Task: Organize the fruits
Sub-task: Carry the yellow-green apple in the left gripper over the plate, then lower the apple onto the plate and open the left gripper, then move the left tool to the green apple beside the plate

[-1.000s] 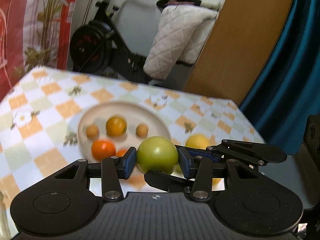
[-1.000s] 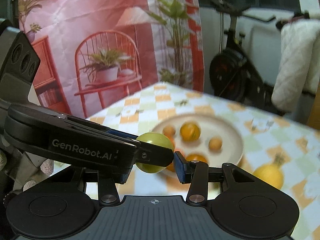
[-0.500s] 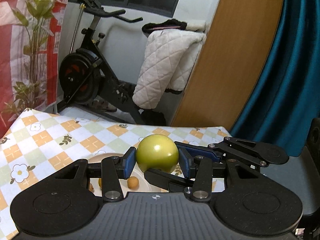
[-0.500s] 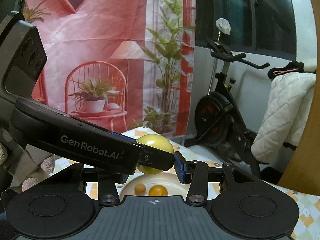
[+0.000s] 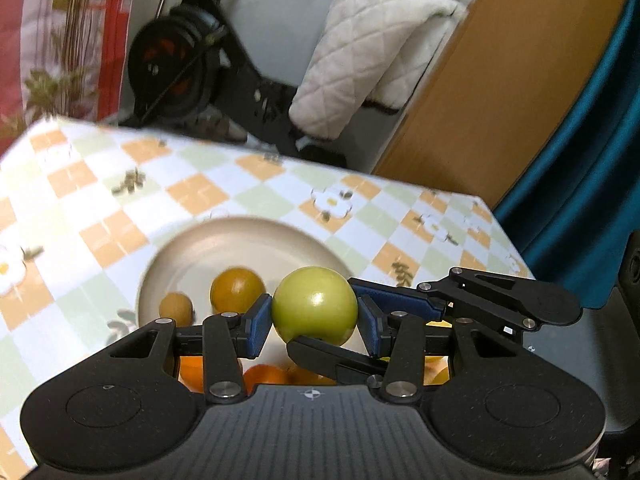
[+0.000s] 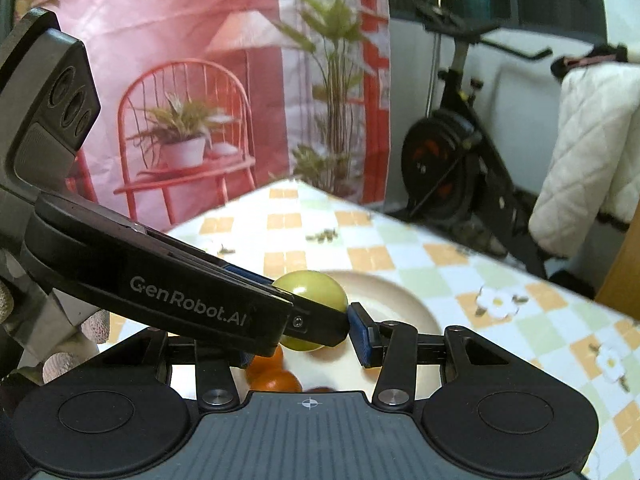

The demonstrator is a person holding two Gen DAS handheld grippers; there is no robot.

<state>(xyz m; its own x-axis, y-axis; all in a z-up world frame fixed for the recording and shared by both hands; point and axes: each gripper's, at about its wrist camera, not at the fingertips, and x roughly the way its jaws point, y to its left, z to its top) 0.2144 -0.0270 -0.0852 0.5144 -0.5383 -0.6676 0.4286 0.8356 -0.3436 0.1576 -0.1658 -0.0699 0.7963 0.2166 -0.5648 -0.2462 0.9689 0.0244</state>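
A round green fruit [image 5: 315, 309] hangs over the beige plate [image 5: 240, 236]. My left gripper [image 5: 314, 330] is shut on it, a blue pad on each side. My right gripper's fingers [image 5: 332, 358] cross in from the right, one under the fruit and one behind it. In the right wrist view the green fruit [image 6: 316, 292] sits between the pads of my right gripper [image 6: 305, 344]. Its right pad touches the fruit; the left gripper's finger [image 6: 192, 300] hides its left pad. On the plate lie an orange [image 5: 237, 289], a small orange fruit [image 5: 176, 309] and more oranges [image 5: 264, 376].
The plate [image 6: 404, 304] rests on a checked tablecloth [image 5: 100, 208]. A yellow fruit [image 5: 437, 374] lies right of the plate, mostly hidden. An exercise bike [image 6: 444, 160] and a quilted white cover [image 5: 360, 52] stand beyond the table's far edge. A gloved hand [image 6: 60, 360] shows at left.
Half a second ago both views looked higher into the room with the plate low. Now both grippers have come down over the plate, and the green fruit stays held.
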